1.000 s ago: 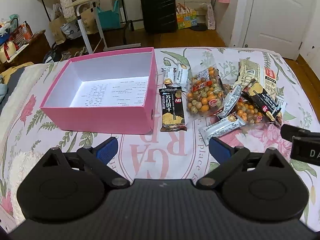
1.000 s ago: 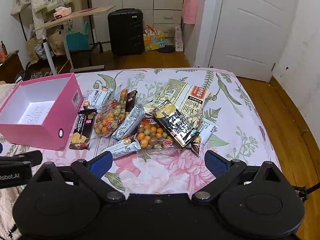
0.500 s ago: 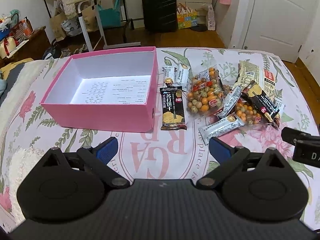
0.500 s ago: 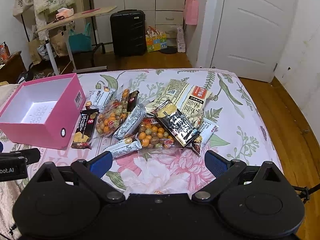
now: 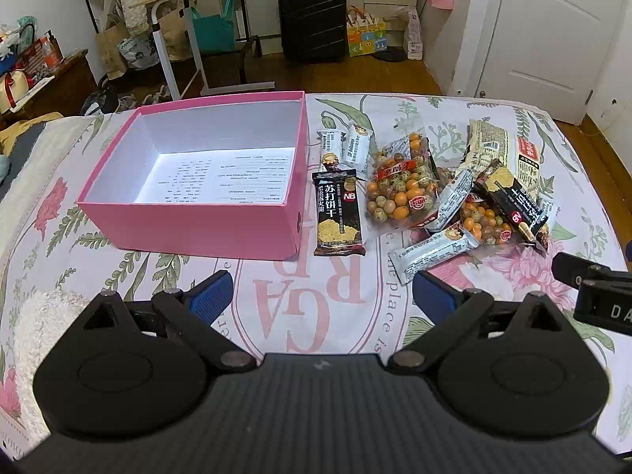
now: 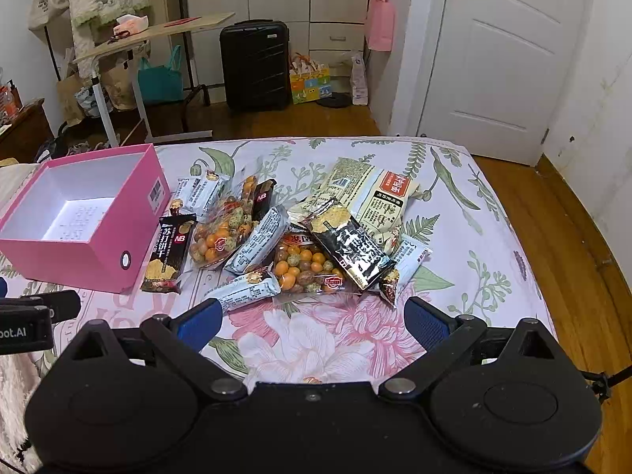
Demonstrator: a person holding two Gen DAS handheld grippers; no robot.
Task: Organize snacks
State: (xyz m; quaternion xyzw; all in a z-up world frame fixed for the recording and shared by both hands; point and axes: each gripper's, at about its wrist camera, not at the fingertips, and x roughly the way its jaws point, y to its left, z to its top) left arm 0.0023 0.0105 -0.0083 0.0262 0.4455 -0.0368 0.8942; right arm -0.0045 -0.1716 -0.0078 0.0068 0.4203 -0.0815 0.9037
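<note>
on the bed [image 5: 59, 245], at the left, sits the pink box [image 5: 189, 229], open and holding only a printed sheet [image 5: 225, 177]. just right of its side wall lies a black cracker packet [image 5: 337, 219], flat on the floral cover. further right the snack pile [image 6: 308, 233] spreads out: two clear bags of coated nuts, silver bars, a black packet and a pale noodle pack, overlapping. the left gripper [image 5: 320, 292] hovers near the box with fingers spread, holding nothing. the right gripper [image 6: 312, 322] hangs before the pile, fingers spread too.
</note>
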